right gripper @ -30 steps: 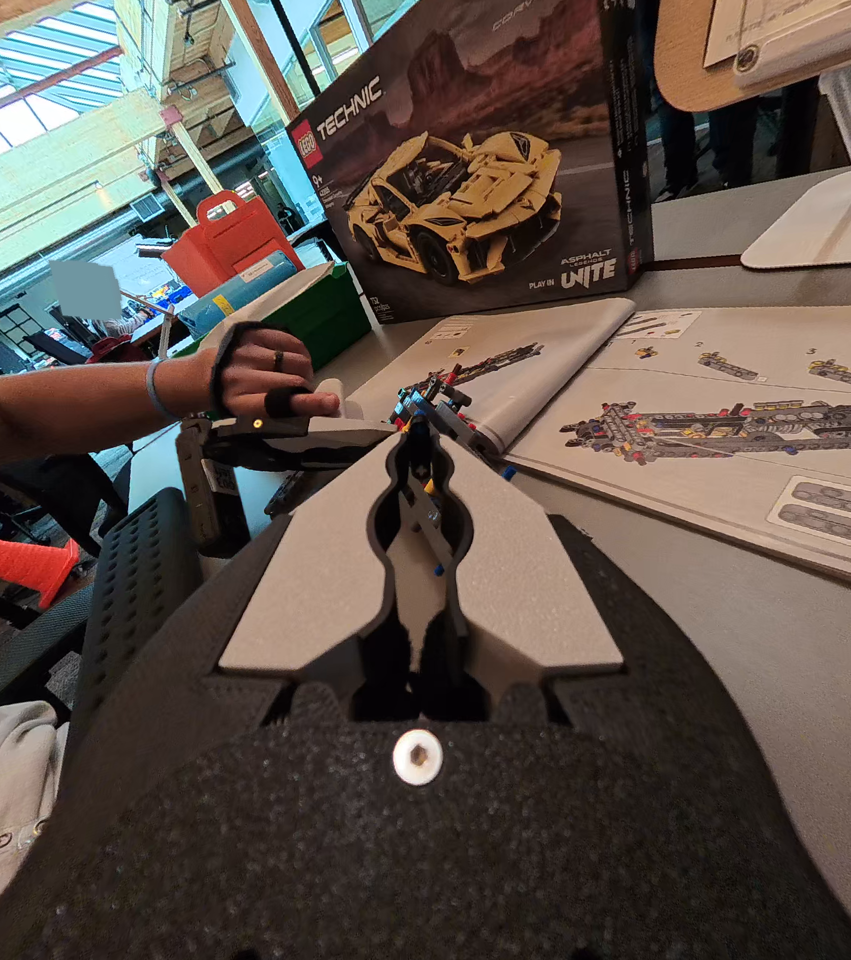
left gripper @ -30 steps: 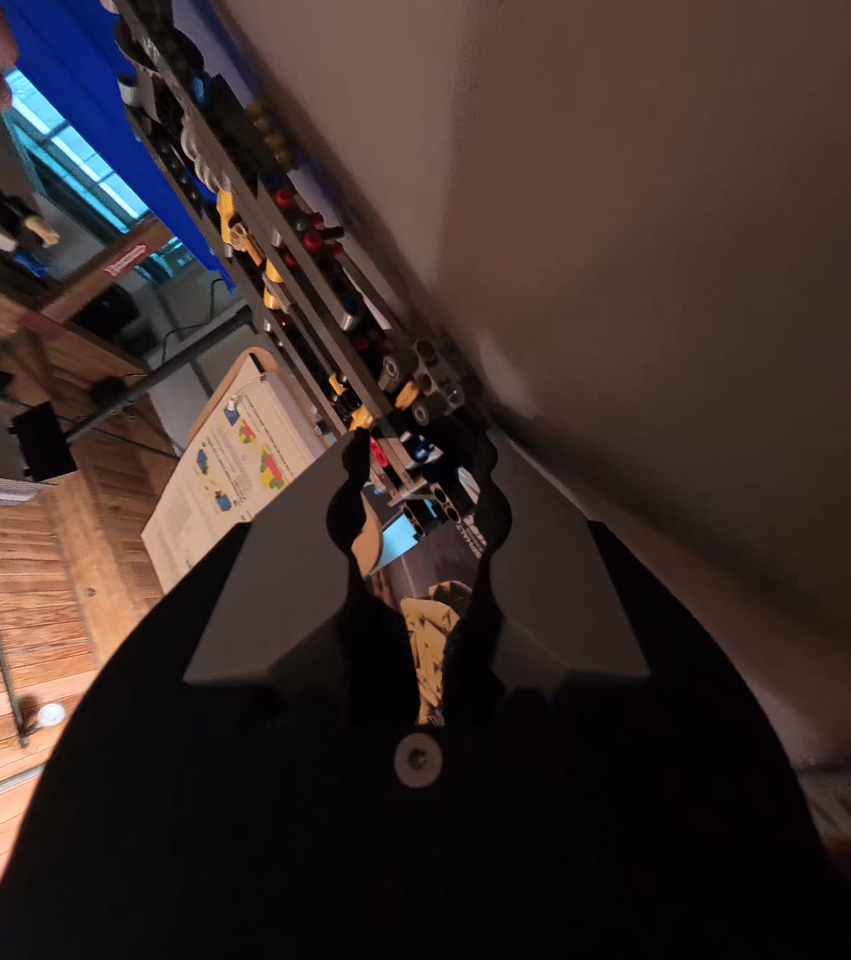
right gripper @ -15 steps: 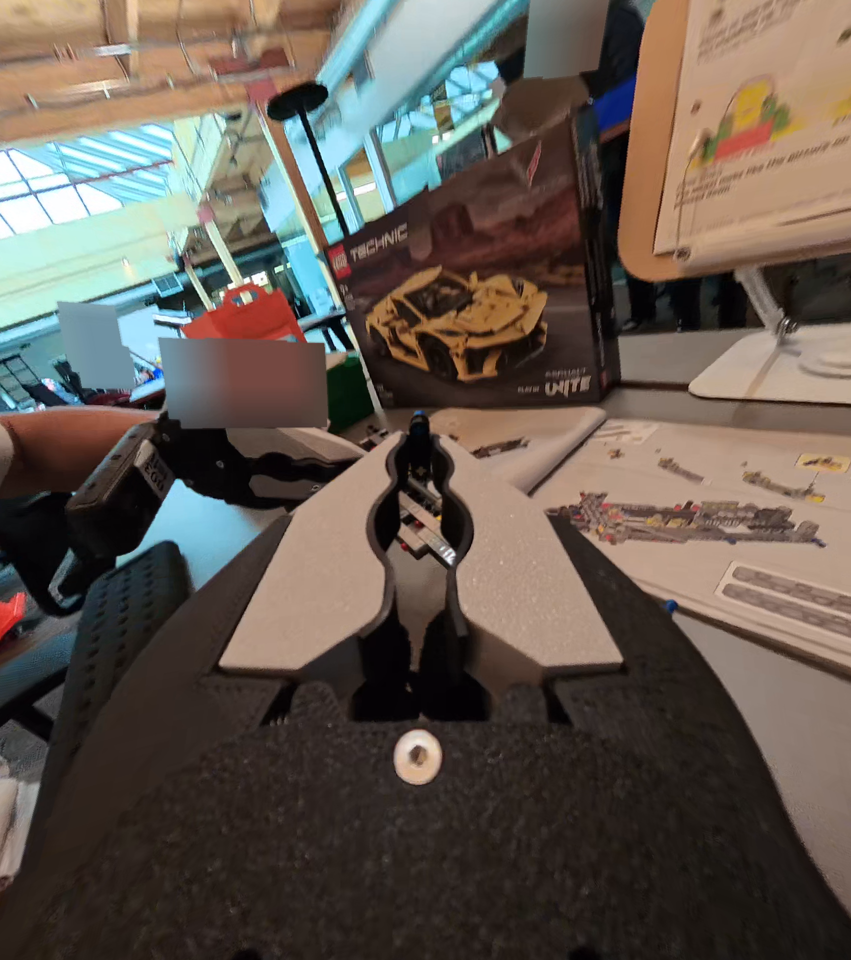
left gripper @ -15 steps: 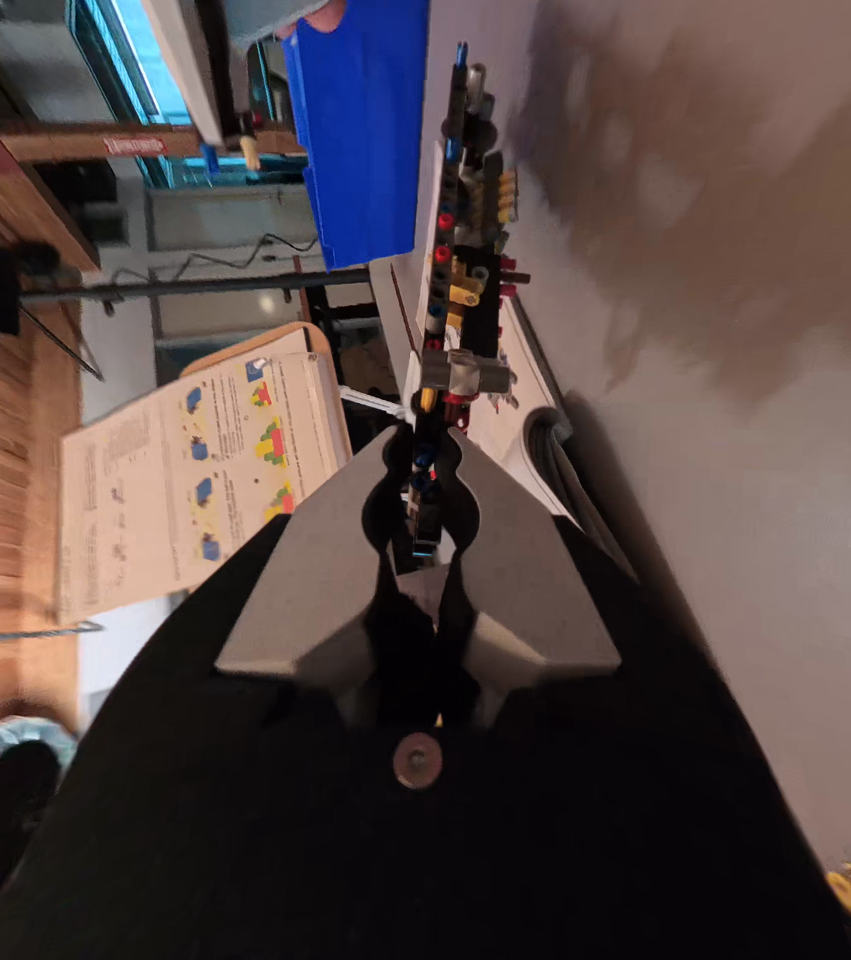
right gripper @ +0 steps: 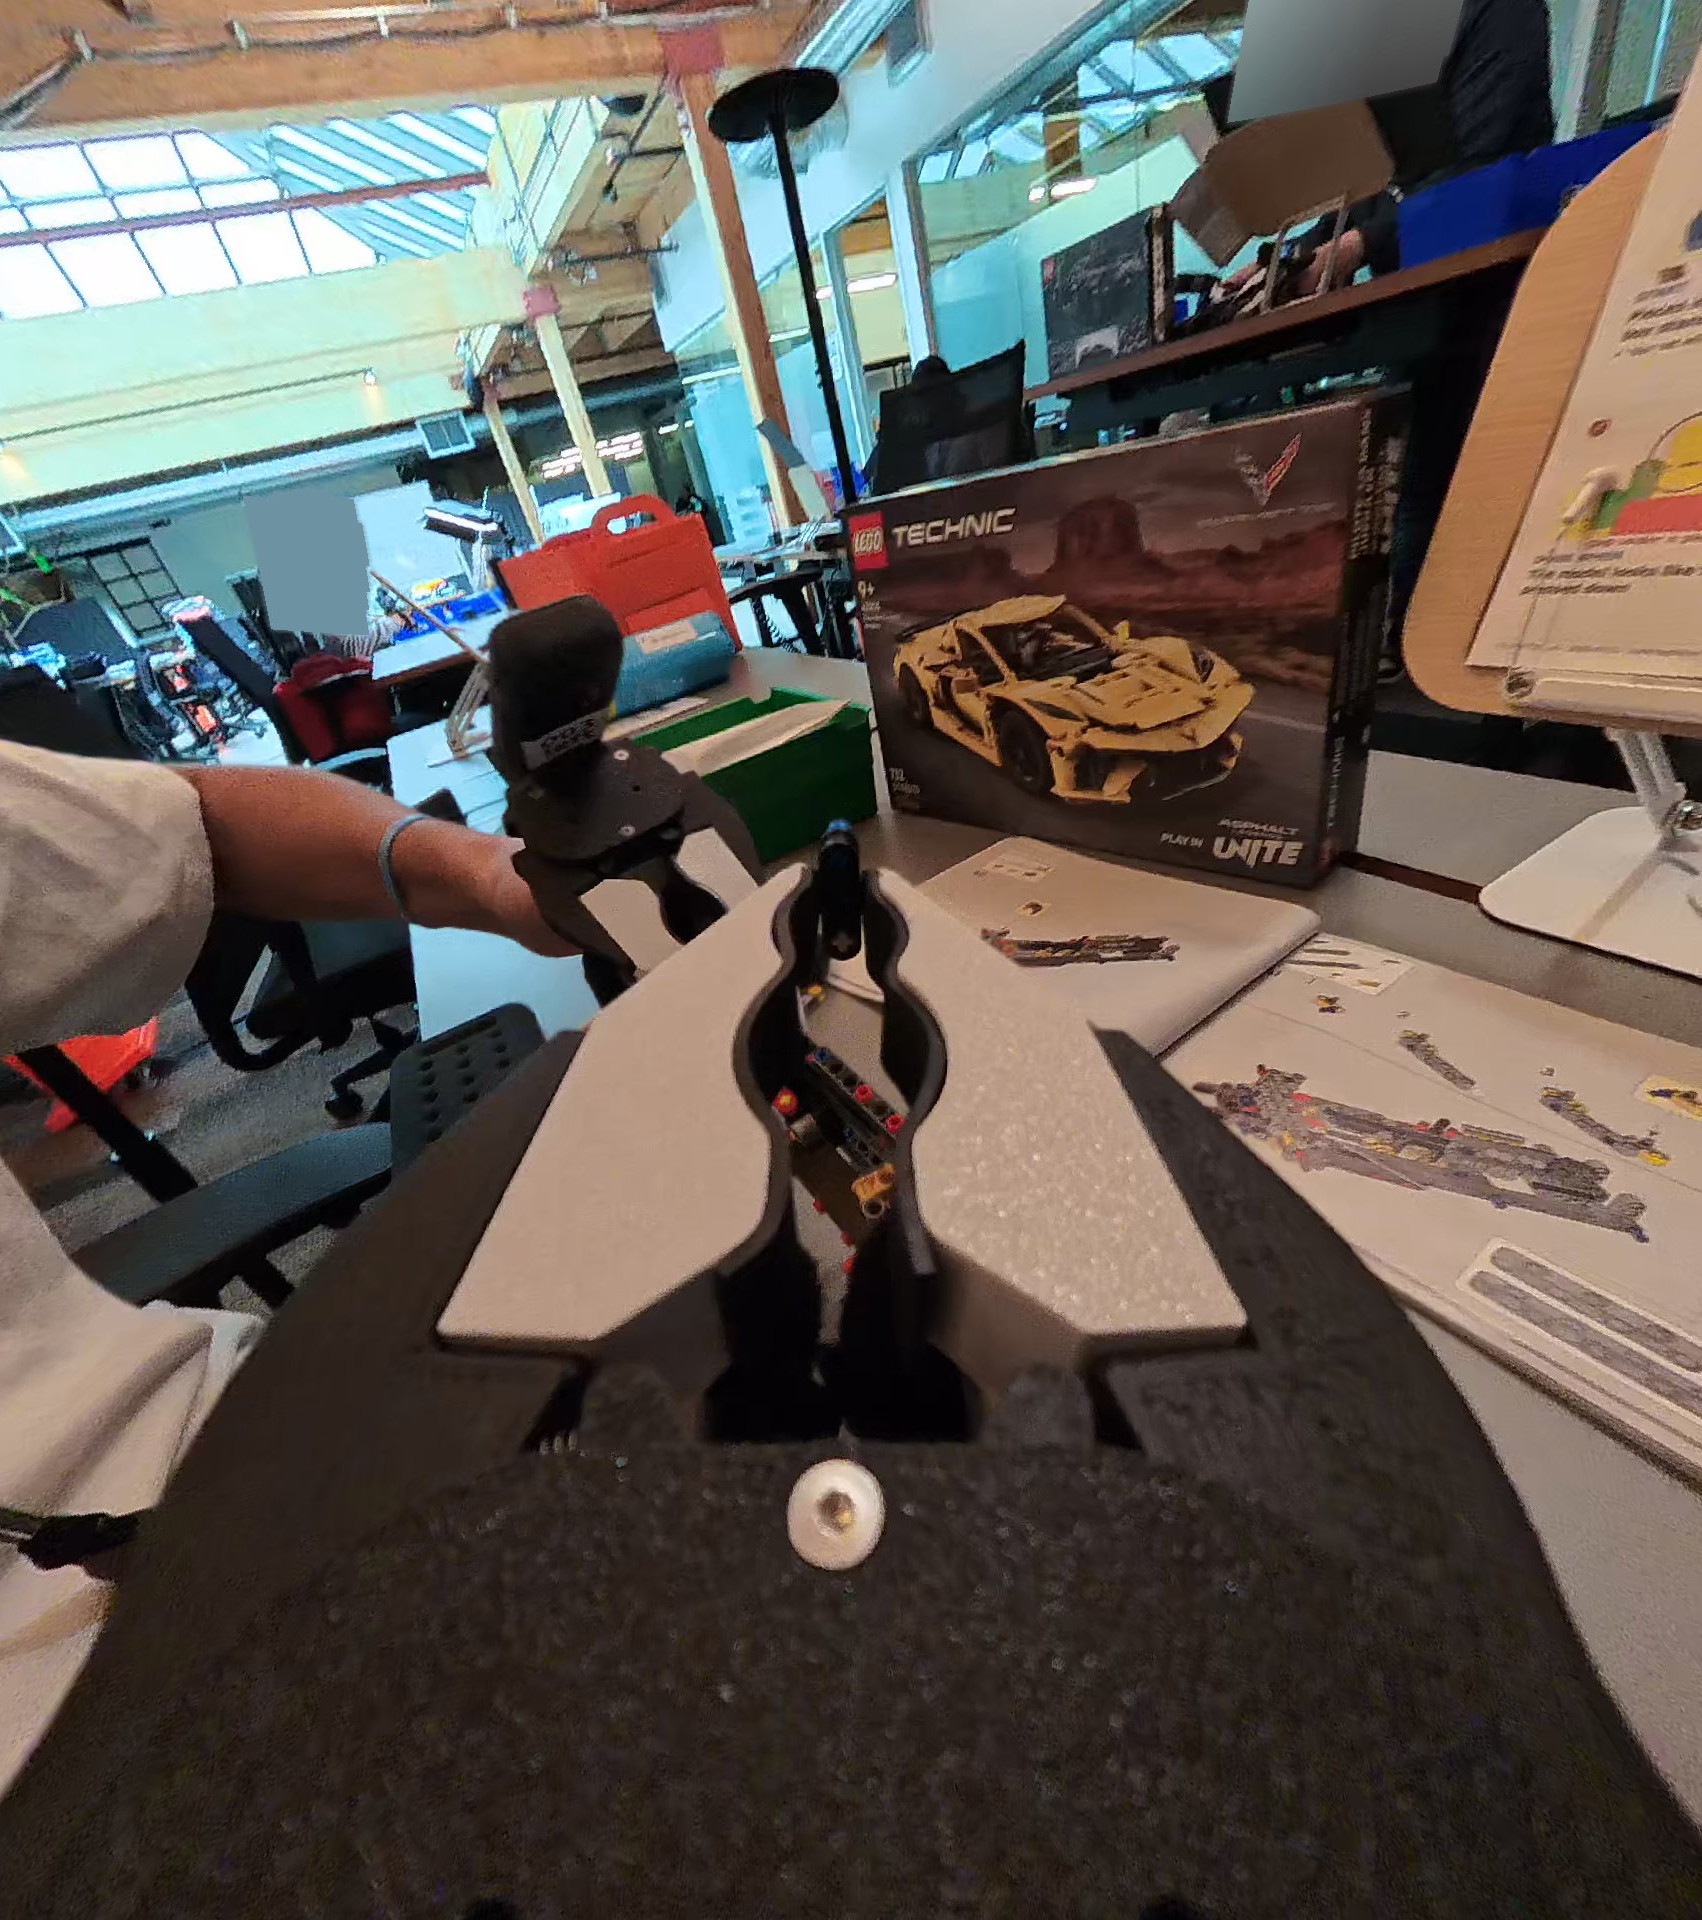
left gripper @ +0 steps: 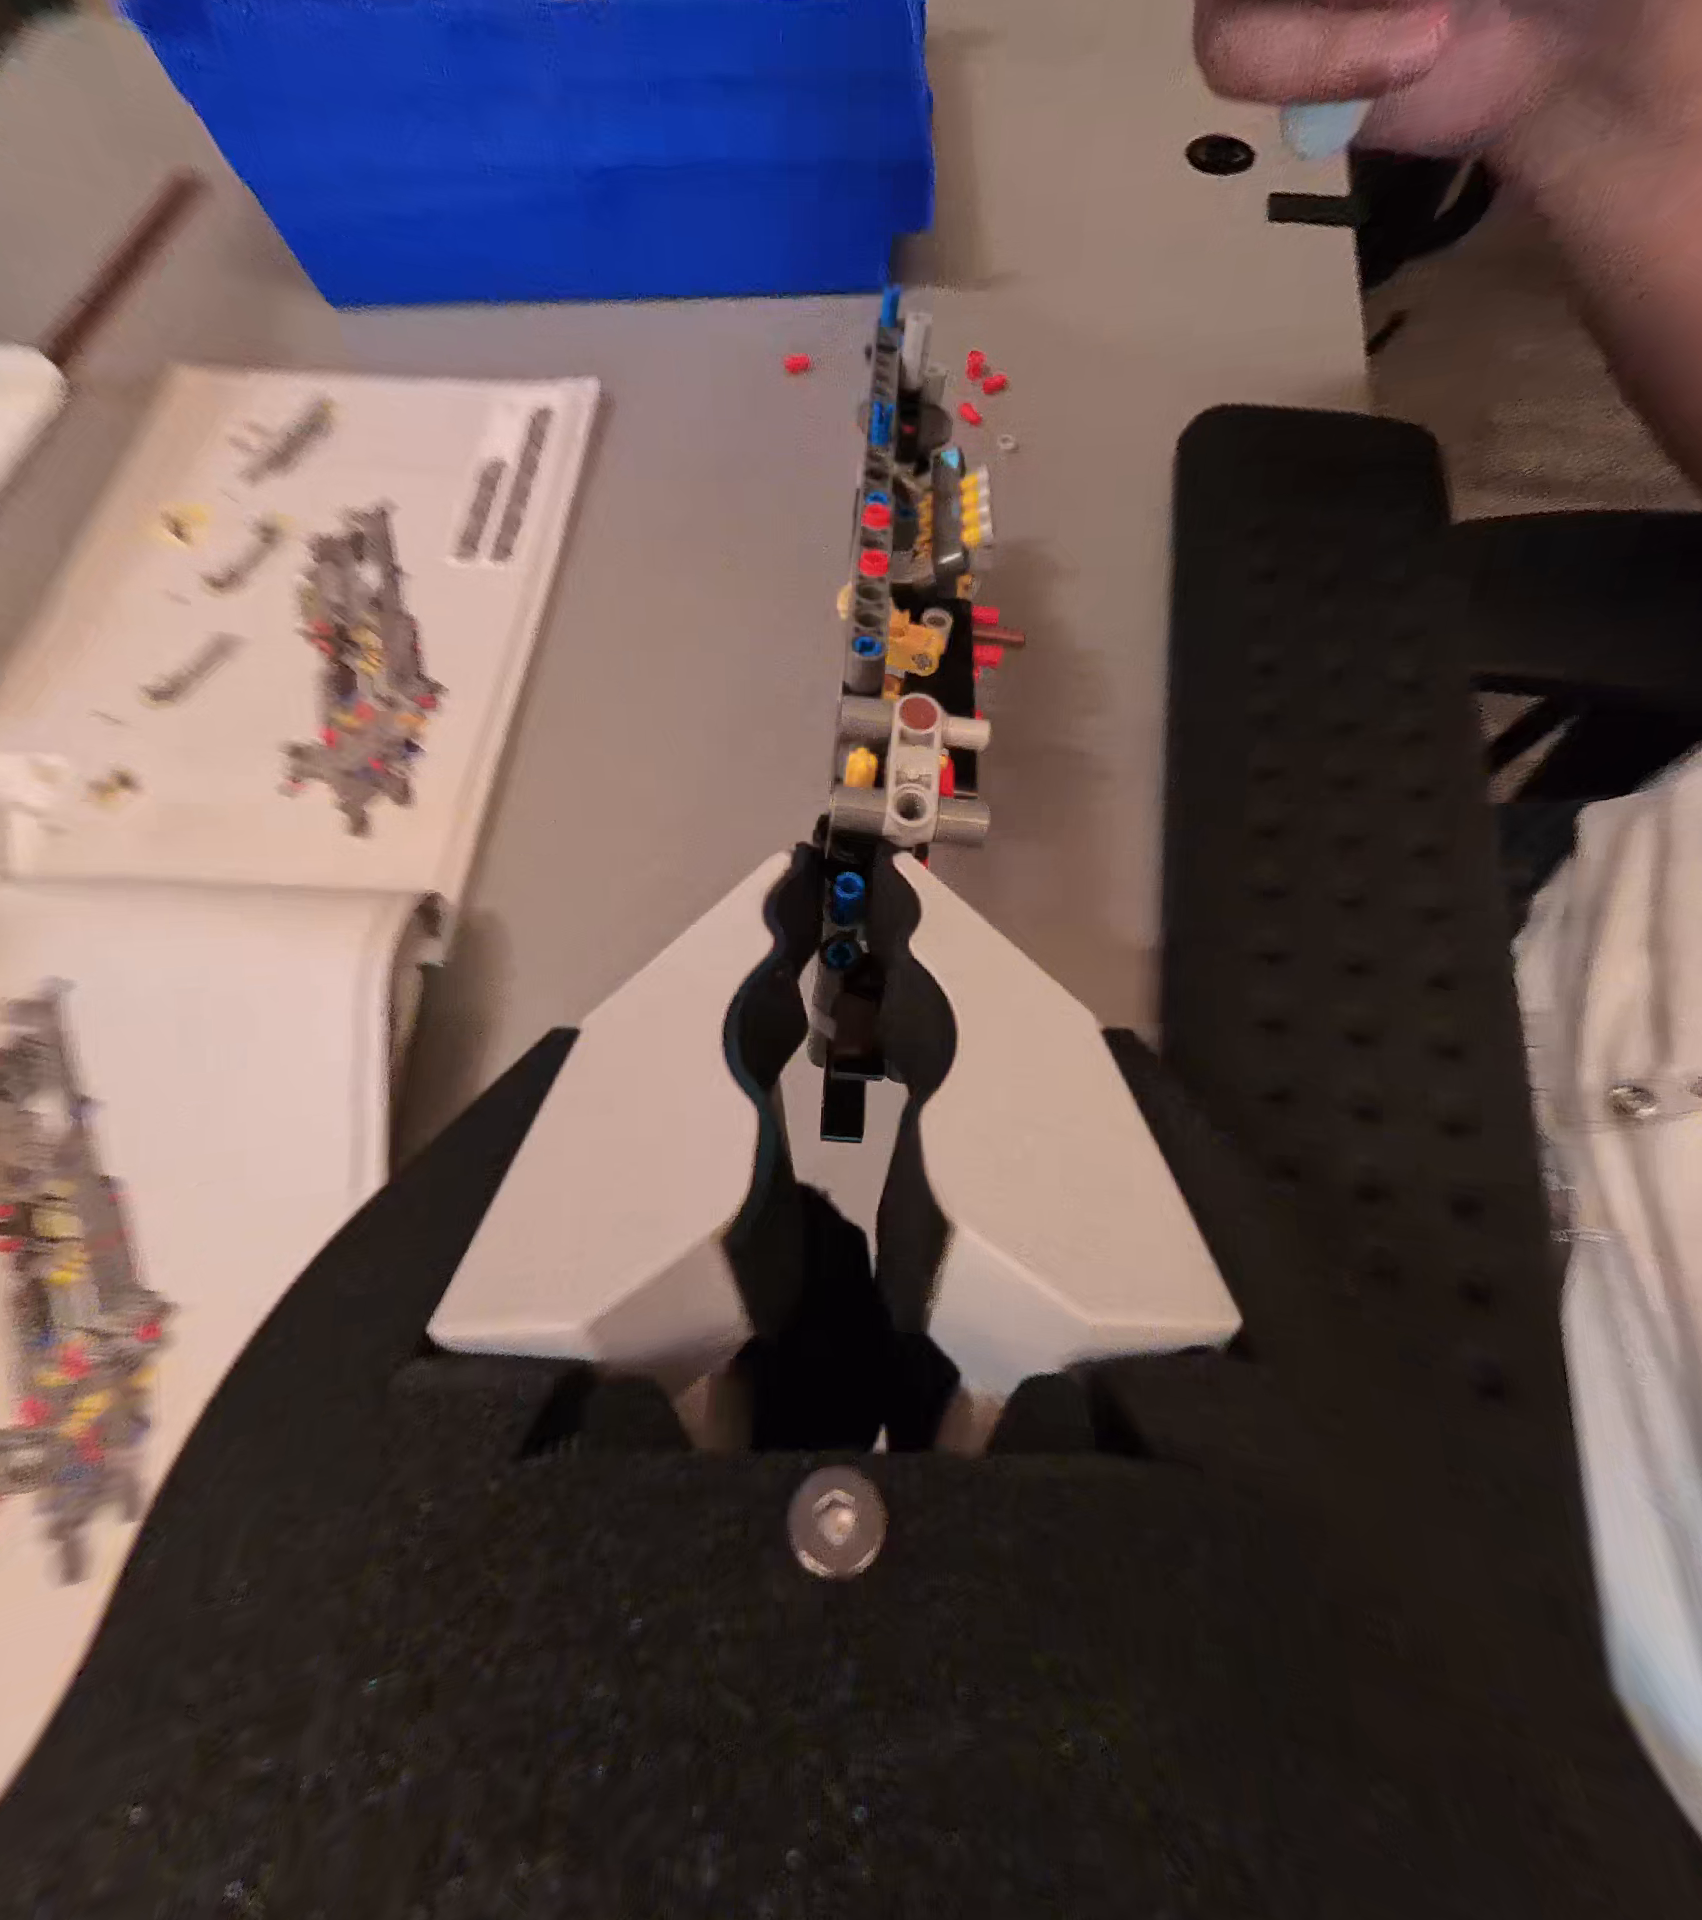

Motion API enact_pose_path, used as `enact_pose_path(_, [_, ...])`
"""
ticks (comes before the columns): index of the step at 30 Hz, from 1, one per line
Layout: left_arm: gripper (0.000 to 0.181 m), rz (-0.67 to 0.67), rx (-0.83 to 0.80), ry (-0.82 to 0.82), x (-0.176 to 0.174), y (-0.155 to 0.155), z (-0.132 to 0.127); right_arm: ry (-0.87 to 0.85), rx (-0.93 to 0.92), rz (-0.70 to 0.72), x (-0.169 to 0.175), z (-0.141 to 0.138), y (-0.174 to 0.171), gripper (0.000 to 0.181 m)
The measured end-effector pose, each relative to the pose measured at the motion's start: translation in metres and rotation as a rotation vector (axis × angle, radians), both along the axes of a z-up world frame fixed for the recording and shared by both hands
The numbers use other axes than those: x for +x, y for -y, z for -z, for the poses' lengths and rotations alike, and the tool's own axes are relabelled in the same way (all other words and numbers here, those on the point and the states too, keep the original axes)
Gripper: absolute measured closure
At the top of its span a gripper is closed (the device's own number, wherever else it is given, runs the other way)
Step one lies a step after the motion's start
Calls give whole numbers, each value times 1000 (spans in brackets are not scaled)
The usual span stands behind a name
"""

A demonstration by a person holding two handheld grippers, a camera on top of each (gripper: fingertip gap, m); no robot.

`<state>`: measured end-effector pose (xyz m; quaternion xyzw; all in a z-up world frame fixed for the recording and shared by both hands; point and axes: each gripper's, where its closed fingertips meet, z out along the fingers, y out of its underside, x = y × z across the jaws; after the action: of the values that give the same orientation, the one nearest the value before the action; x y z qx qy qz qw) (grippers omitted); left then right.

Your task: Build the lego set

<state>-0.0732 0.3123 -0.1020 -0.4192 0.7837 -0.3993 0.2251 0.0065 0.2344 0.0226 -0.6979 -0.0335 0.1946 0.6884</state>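
The left gripper [left gripper: 842,914] has its jaws clamped on the near end of the long lego frame [left gripper: 904,623], which sticks out over the grey table [left gripper: 701,623] w/ most of its length unsupported. The right gripper [right gripper: 839,914] pinches a small dark pin [right gripper: 839,883] at the tips. Risks: pushing the pin in could lever the frame out of the grip or snap a joint; loose red pegs [left gripper: 982,374] nearby could scatter.
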Motion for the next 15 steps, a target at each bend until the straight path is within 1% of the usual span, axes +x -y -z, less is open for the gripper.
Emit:
enact_pose_path(2, [174,-2,-94,-74,-5,4,9,-8,-58,-43,-11,10,-6,175])
enact_pose_path(4, [175,4,-210,-150,-10,8,16,1,-173,-135,-32,30,-13,175])
enact_pose_path(6, [174,13,-310,-208,-12,10,22,104,-275,-178,-50,56,-20,175])
enact_pose_path(9, [175,6,-399,-262,-12,6,32,298,-341,-185,-71,90,-31,175])
enact_pose_path(13, [175,-28,-503,-278,-6,-1,38,350,-390,-105,-87,118,-52,175])
enact_pose_path(15, [175,-47,-554,-284,-2,-4,39,340,-404,-18,-87,125,-62,175])
